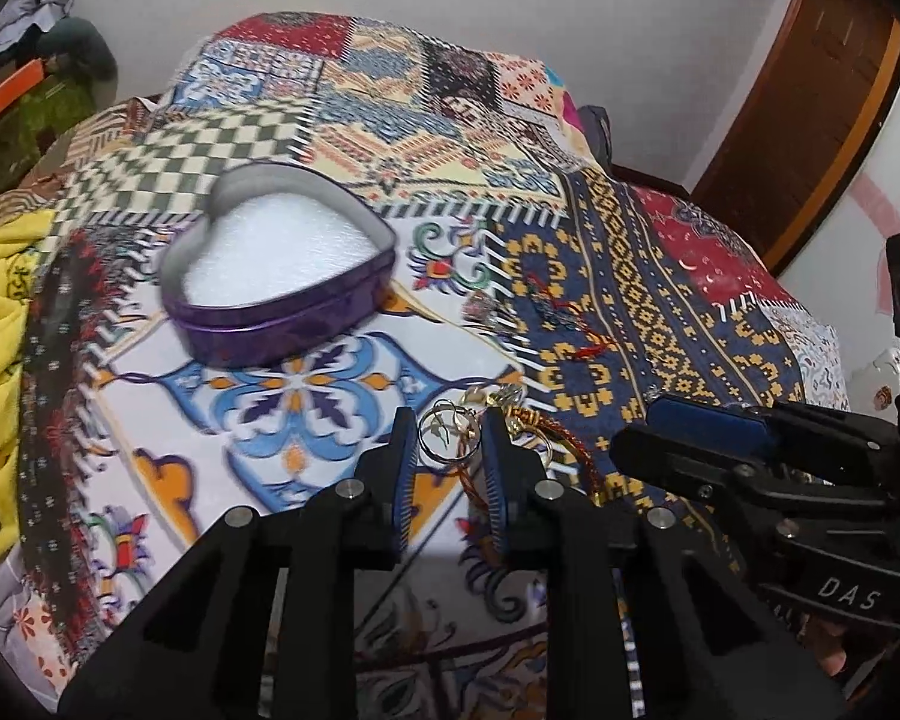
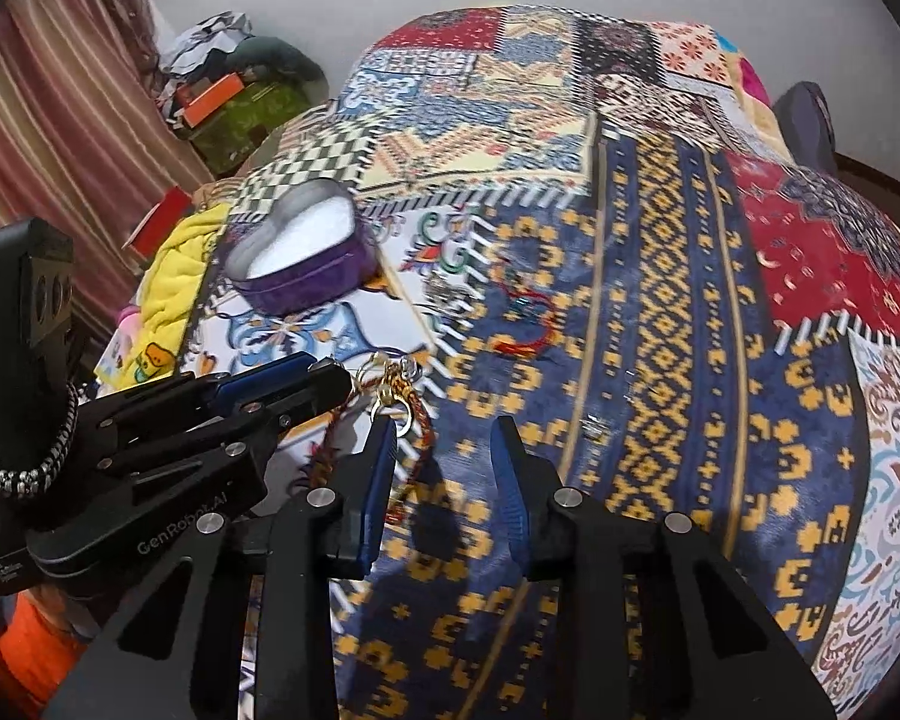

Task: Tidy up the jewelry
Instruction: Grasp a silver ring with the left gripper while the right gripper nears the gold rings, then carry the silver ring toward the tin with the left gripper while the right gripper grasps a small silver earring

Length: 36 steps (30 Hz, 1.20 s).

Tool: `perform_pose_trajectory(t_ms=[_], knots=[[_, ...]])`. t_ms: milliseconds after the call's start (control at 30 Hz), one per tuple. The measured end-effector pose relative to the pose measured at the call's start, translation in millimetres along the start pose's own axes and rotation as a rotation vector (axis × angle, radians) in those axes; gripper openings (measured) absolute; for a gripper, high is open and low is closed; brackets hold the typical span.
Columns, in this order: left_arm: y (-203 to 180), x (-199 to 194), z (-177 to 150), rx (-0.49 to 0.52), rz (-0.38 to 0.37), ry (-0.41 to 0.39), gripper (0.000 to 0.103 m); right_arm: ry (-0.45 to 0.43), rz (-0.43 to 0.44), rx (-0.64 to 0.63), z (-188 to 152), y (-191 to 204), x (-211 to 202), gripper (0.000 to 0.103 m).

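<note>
A purple heart-shaped tin [image 1: 282, 276] with white foam inside lies open on the patterned bedspread; it also shows in the right wrist view [image 2: 303, 261]. My left gripper [image 1: 447, 438] is open, its fingers on either side of a small pile of rings and a red-gold braided cord [image 1: 480, 426]. From the right wrist view the left gripper [image 2: 324, 375] reaches that pile [image 2: 396, 390]. My right gripper [image 2: 444, 444] is open and empty over the blue-and-yellow patch, just right of the pile. A red thread bracelet [image 2: 525, 324] and a silver piece [image 2: 444, 294] lie further back.
A yellow towel [image 1: 0, 312] lies at the bed's left edge. Clutter and a green box [image 2: 240, 114] stand at the back left by a striped curtain [image 2: 42, 138]. A wooden door frame [image 1: 810, 108] is at the right.
</note>
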<state>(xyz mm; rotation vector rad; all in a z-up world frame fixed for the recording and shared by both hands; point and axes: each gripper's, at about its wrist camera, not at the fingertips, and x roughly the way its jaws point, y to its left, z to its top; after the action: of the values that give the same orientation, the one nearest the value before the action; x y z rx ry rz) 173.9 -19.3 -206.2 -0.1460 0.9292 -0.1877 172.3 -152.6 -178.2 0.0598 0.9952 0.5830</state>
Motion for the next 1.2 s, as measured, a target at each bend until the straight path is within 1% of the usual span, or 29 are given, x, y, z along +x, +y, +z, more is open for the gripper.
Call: perform_pose_trajectory(t_ms=[167, 333, 567, 900, 1033, 1200], knots=[[11, -13, -4, -0.010, 0.000, -0.015, 0.020, 0.019, 0.021, -0.021, 1, 14, 7, 0.029], [22, -21, -8, -0.036, -0.015, -0.022, 0.020, 0.061, 0.037, -0.037, -2, 23, 20, 0.029], [33, -21, -16, -0.052, -0.011, -0.015, 0.020, 0.100, -0.002, -0.055, -1, 27, 35, 0.028], [37, -25, -22, -0.042, -0.015, -0.015, 0.020, 0.085, -0.084, -0.114, 1, 38, 41, 0.026], [37, -28, -23, -0.029, -0.011, -0.010, 0.020, 0.090, -0.058, -0.095, 3, 35, 33, 0.026], [37, -38, -28, 0.009, 0.024, -0.012, 0.021, 0.064, -0.033, -0.102, 5, 42, 21, 0.026]])
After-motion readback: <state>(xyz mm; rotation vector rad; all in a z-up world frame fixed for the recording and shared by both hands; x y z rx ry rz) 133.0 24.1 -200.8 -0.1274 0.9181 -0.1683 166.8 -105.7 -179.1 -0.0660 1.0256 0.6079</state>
